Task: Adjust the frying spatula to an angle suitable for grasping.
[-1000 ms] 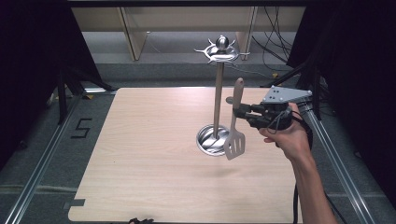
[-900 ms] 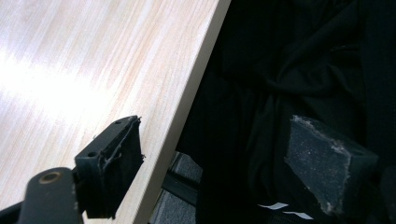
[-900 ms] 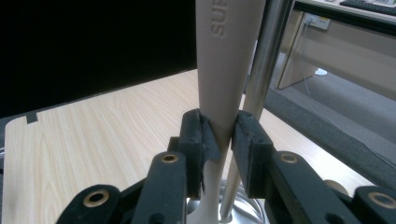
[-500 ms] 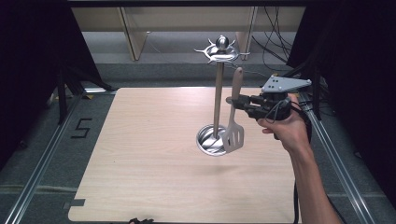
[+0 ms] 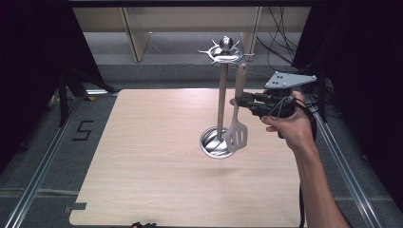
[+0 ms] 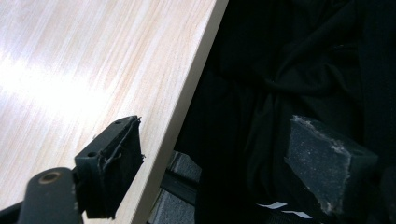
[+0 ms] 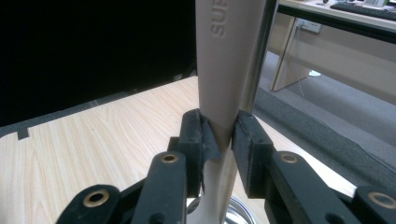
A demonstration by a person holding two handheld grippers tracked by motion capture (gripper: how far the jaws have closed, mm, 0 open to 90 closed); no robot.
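A pale wooden worktop (image 5: 157, 156) is ringed by dark curtains. Right of centre, a slotted spatula (image 5: 236, 124) is clamped upright in the right tongs (image 5: 236, 101), beside the utensil stand (image 5: 220, 114), seemingly not yet hung. The left tongs (image 6: 210, 163) are held apart at the worktop's edge. Open room lies left.

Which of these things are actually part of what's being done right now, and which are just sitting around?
In use:
- slotted spatula, clamped by its handle
- right tongs, shut on it
- metal utensil stand with hooks on top, right beside the spatula

Just around:
- left tongs, open, at the table edge
- wooden table
- cables behind the table
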